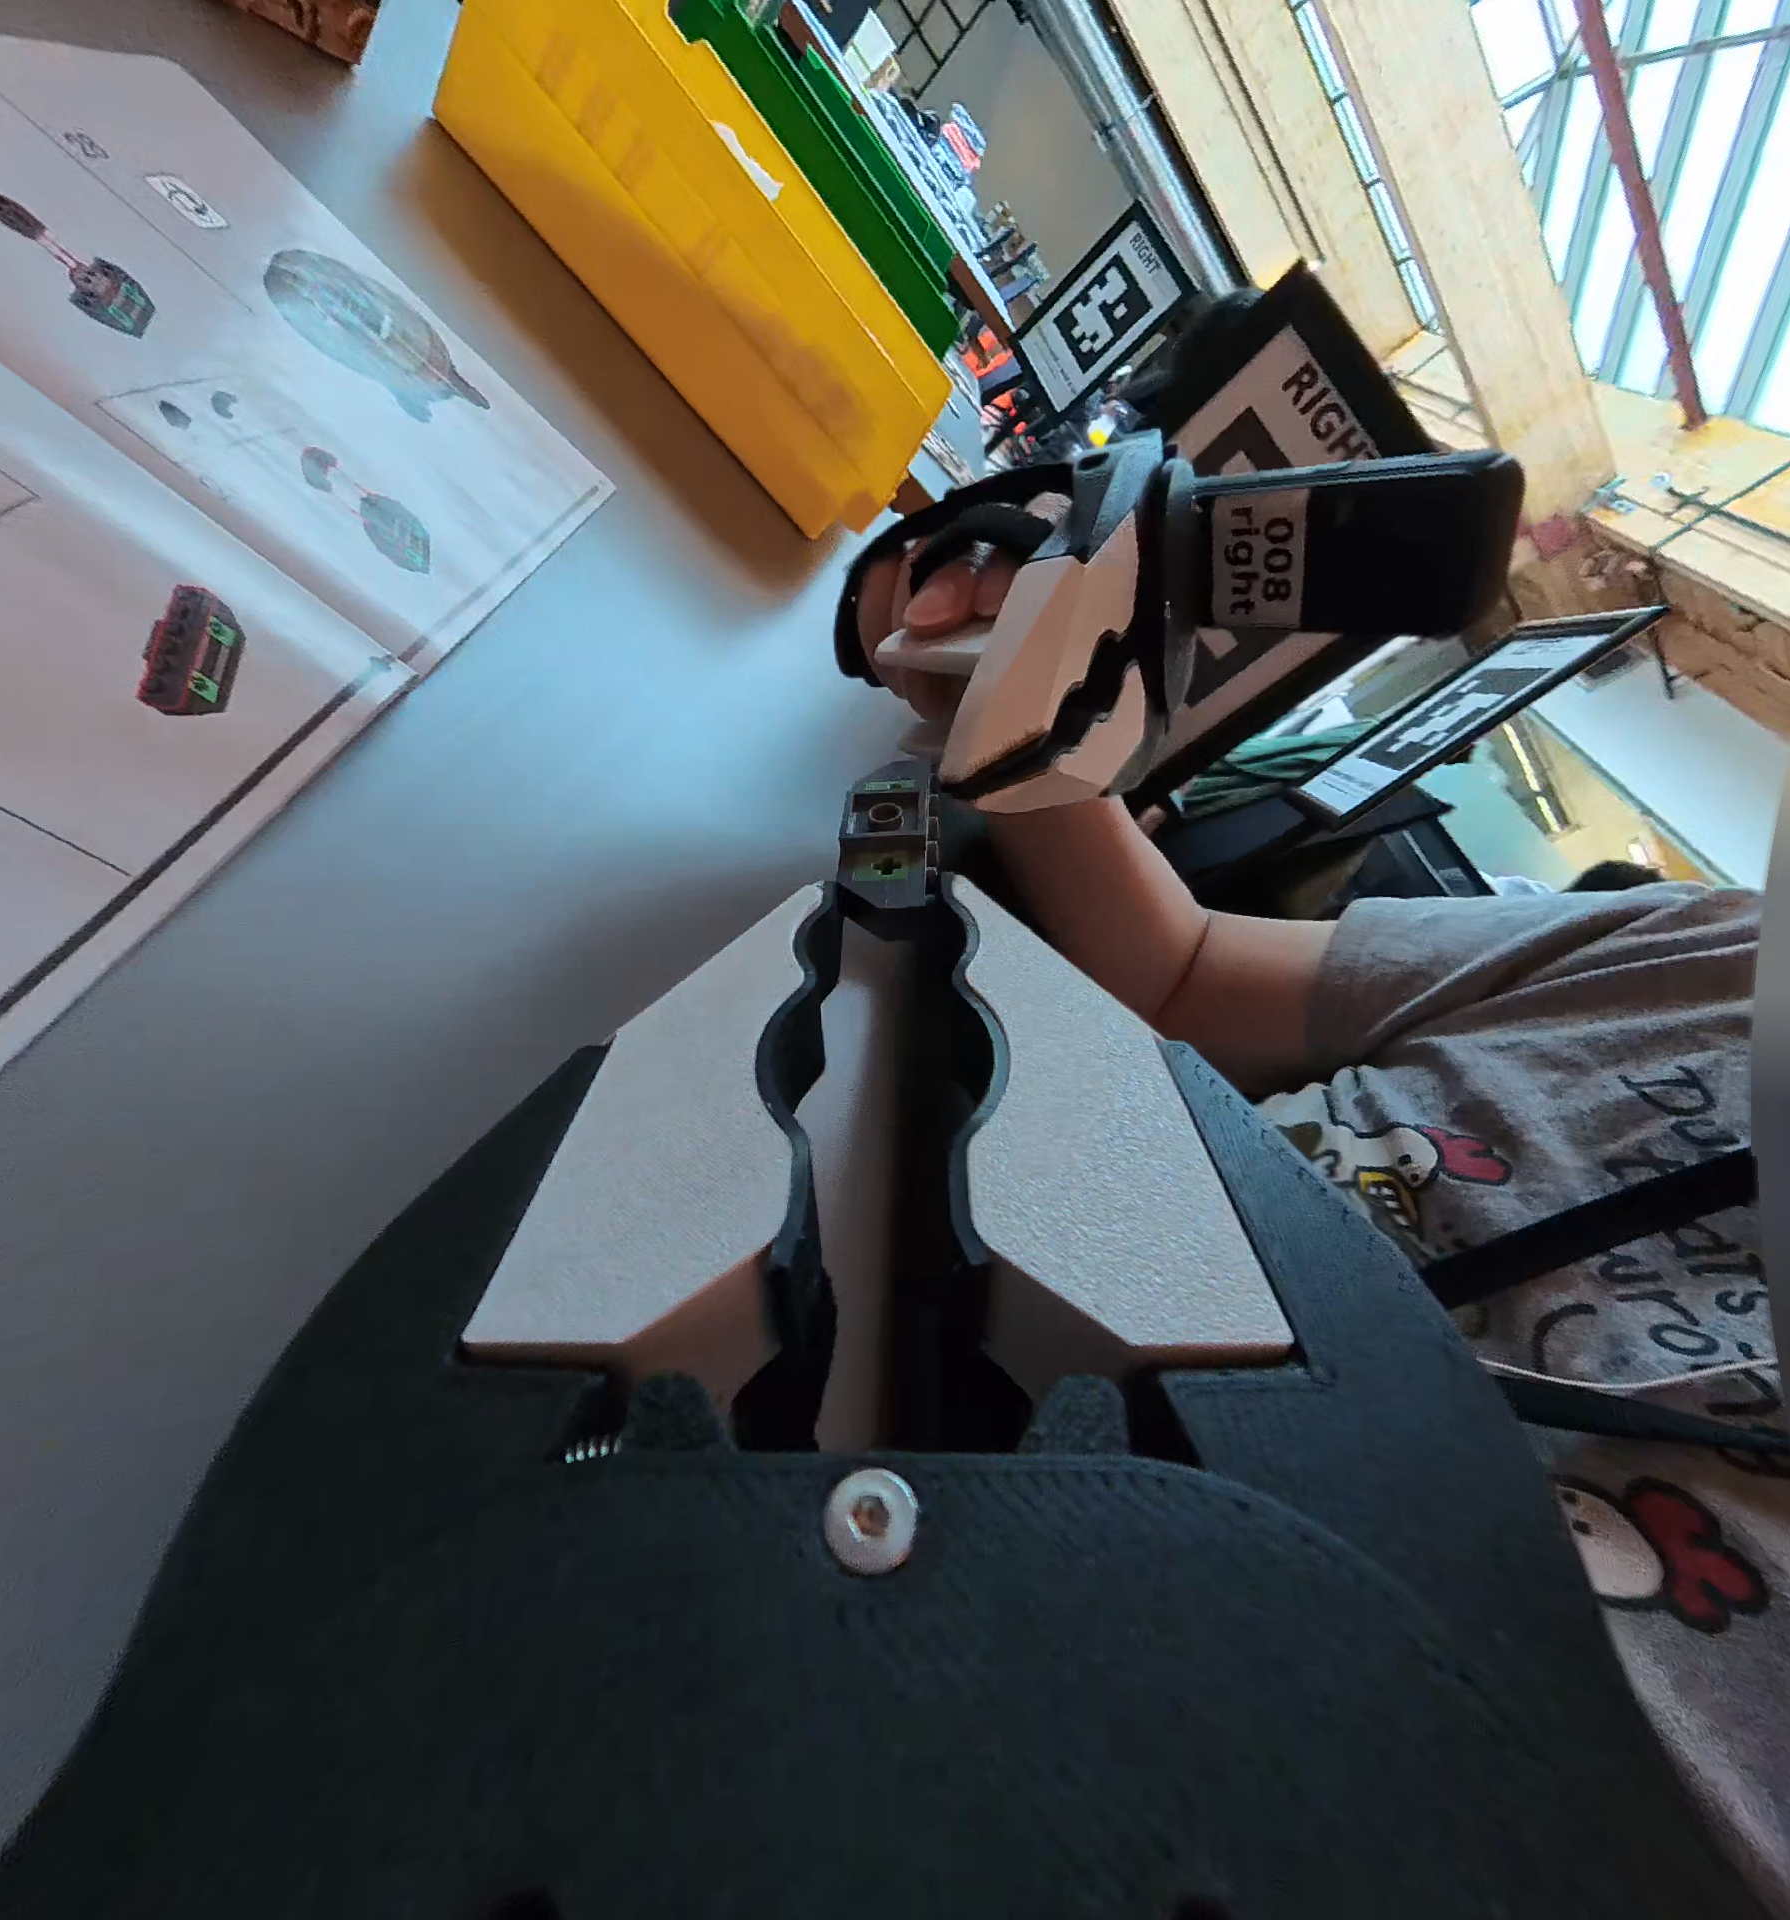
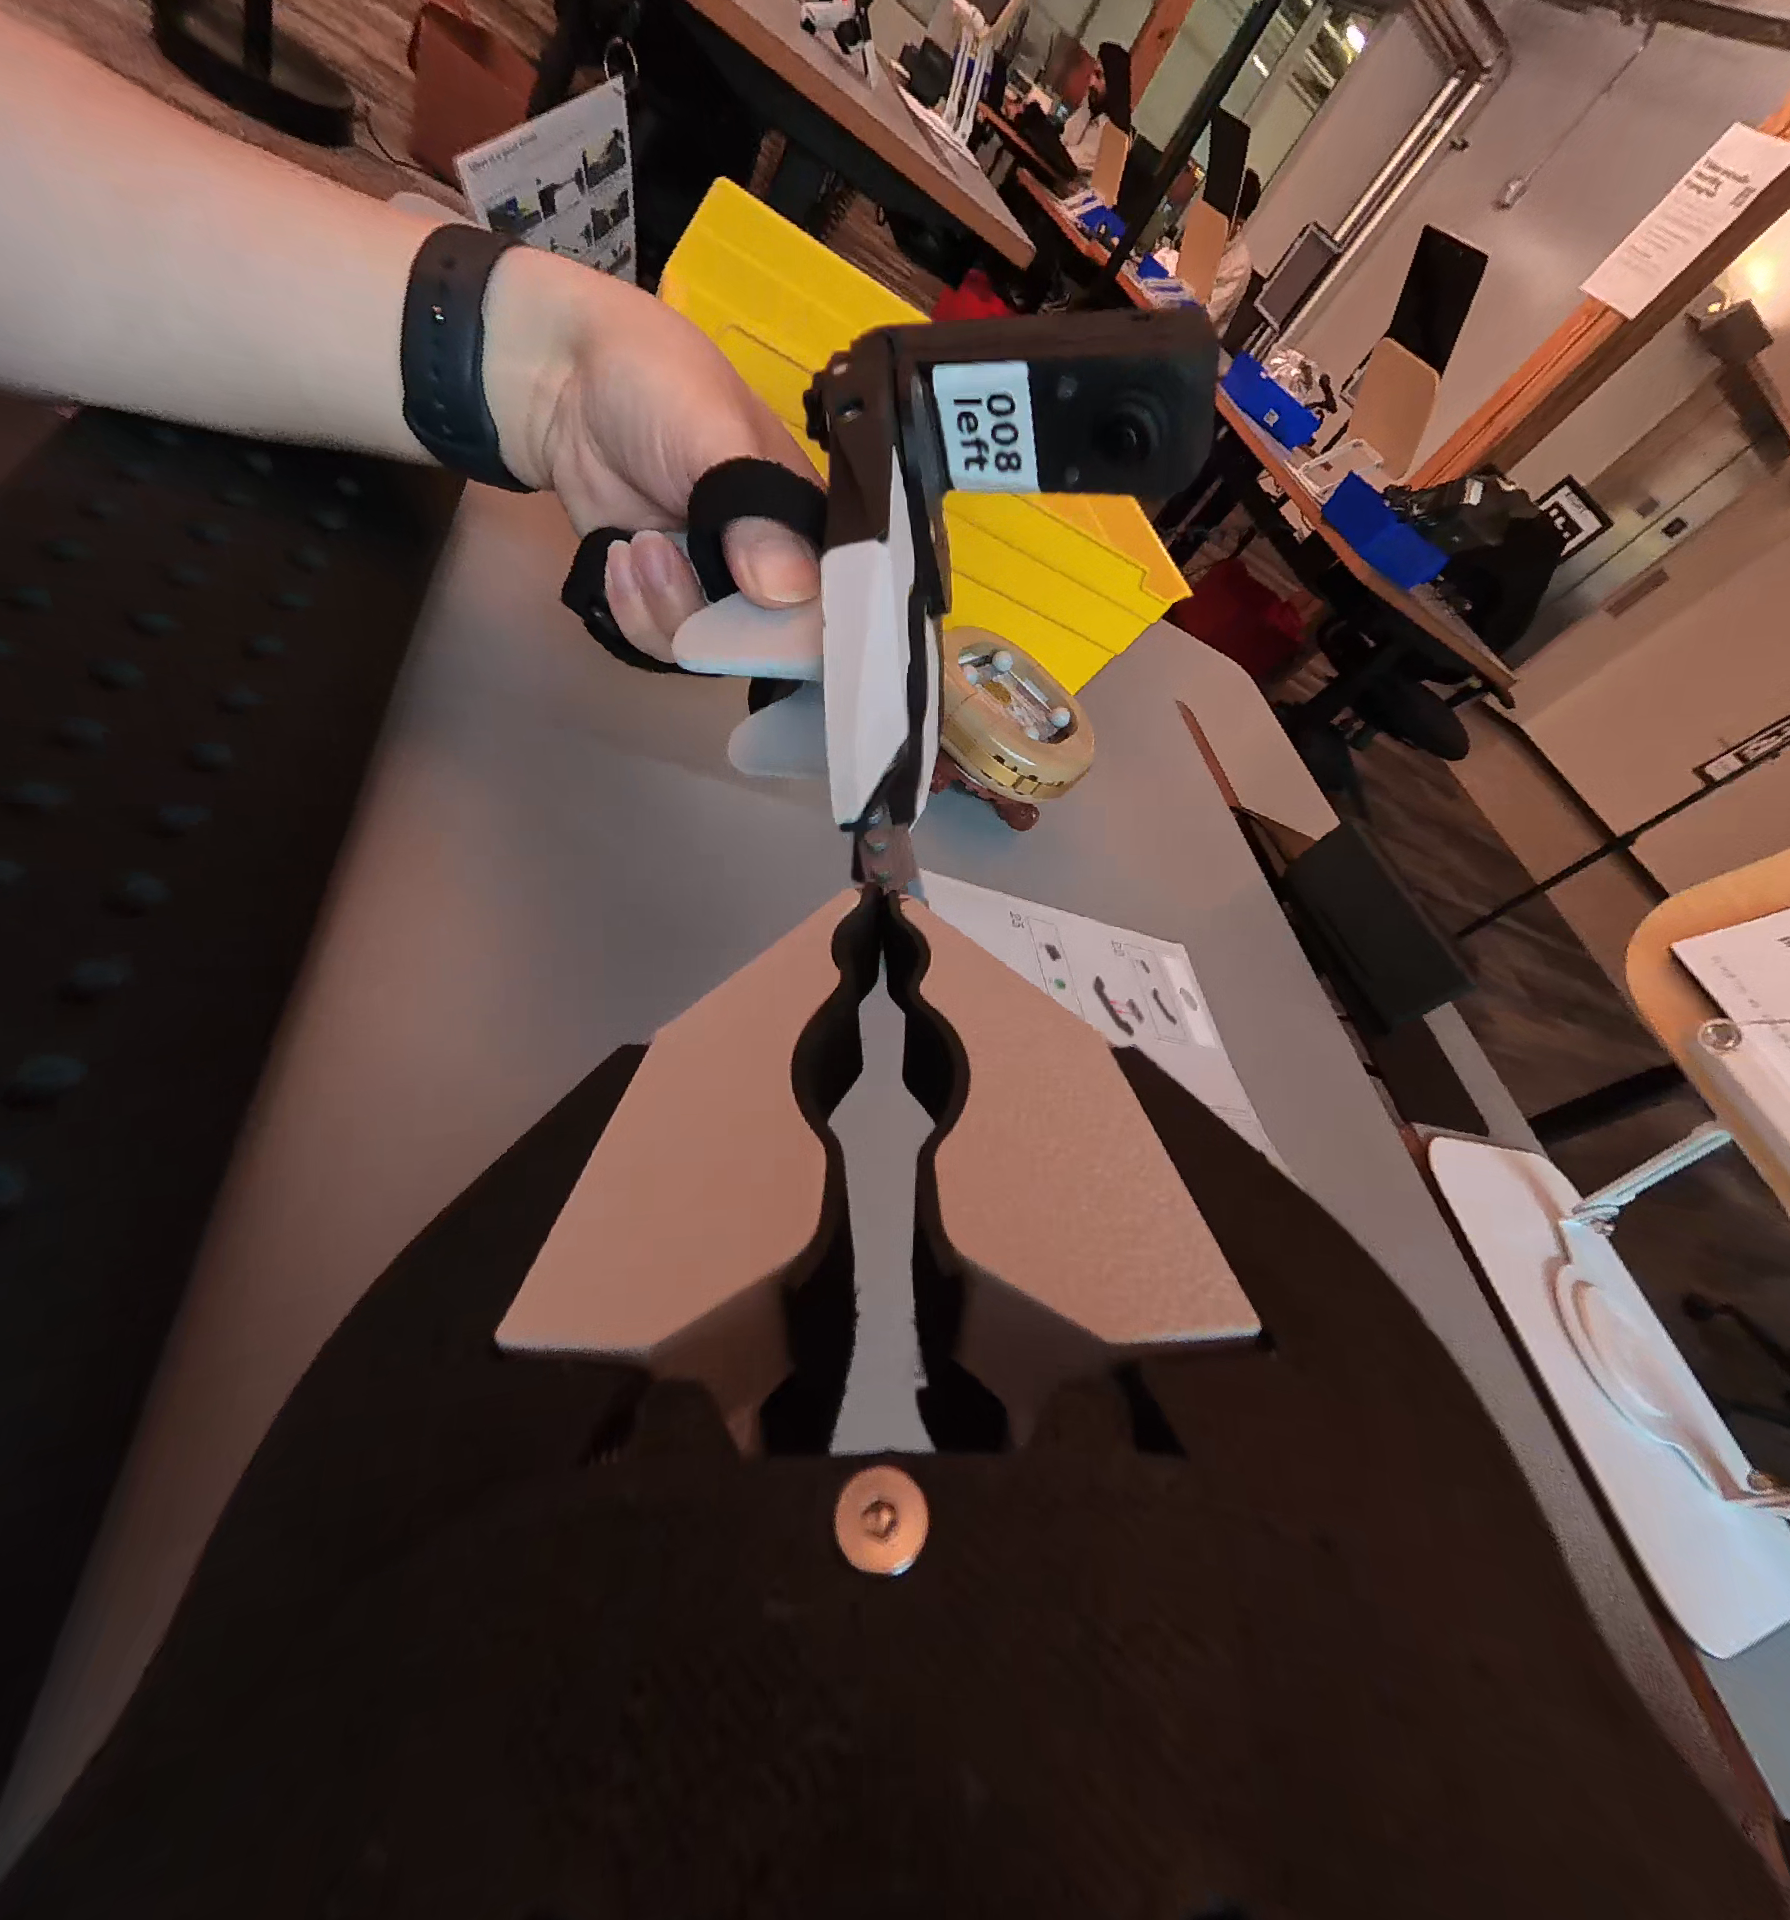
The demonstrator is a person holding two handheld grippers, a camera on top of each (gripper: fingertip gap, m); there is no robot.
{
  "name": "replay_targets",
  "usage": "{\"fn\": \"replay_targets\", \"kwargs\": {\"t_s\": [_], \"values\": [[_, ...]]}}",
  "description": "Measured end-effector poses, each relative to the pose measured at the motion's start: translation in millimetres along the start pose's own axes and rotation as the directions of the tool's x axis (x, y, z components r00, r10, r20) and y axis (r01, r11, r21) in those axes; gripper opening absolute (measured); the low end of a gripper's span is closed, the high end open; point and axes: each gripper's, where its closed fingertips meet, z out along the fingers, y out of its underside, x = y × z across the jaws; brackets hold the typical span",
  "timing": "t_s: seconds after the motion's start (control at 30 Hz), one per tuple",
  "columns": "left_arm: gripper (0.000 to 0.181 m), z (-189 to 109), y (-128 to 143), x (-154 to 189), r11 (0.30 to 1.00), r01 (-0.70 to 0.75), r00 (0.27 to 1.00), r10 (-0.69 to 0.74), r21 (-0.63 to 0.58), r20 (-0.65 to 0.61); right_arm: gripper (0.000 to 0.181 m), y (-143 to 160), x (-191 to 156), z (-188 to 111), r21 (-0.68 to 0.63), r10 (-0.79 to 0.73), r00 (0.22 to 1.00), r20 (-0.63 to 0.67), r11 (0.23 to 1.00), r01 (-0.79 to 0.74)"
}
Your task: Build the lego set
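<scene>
Above the grey table [image 1: 517, 831], you hold both grippers up in the air, tips meeting nose to nose. Your left gripper [image 1: 886, 891] is clenched on a small dark lego piece [image 1: 883, 847], which sticks out past the fingertips; you can see a round stud and a green cross-shaped hole on its upper face. Seen from the right wrist, the same piece [image 2: 883, 857] sits between the two sets of tips, pinched from above by the left gripper [image 2: 875, 821].

Your right gripper [image 2: 883, 902] has its fingers drawn almost together, with only a thin slit between them. The tips touch the near end of the lego piece, but whether they actually pinch it or a smaller part cannot be told. From the left wrist, the right gripper [image 1: 958, 781] comes in from the upper right, just beside the piece.

On the table to the left lies the open instruction booklet [image 1: 195, 436], with a yellow bin [image 1: 683, 270] beyond it and a green bin [image 1: 849, 177] behind that. In the right wrist view, a round gold-coloured lego build [image 2: 1016, 717] rests on the table just behind the left gripper, near the yellow bin [image 2: 1057, 561].
</scene>
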Motion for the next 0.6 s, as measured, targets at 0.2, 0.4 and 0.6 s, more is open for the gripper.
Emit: {"fn": "replay_targets", "kwargs": {"t_s": [0.2,0.4,0.6], "values": [[0.015,-3,-2,-6,0.997,0.074,0.997,-0.075,0.023,0.001,0.027,0,2,5,-0.001,-0.047,0.998,-0.039,0.999,0.047],[0.016,0,2,1,0.996,0.095,0.995,-0.095,-0.004,-0.044,0.008,9,2,11,-0.059,-0.102,0.994,-0.050,0.993,0.099],[0.028,-13,-28,12,0.986,0.058,0.996,-0.045,0.158,-0.082,0.006,7,20,2,0.063,0.550,0.821,0.152,0.824,-0.563]]}}
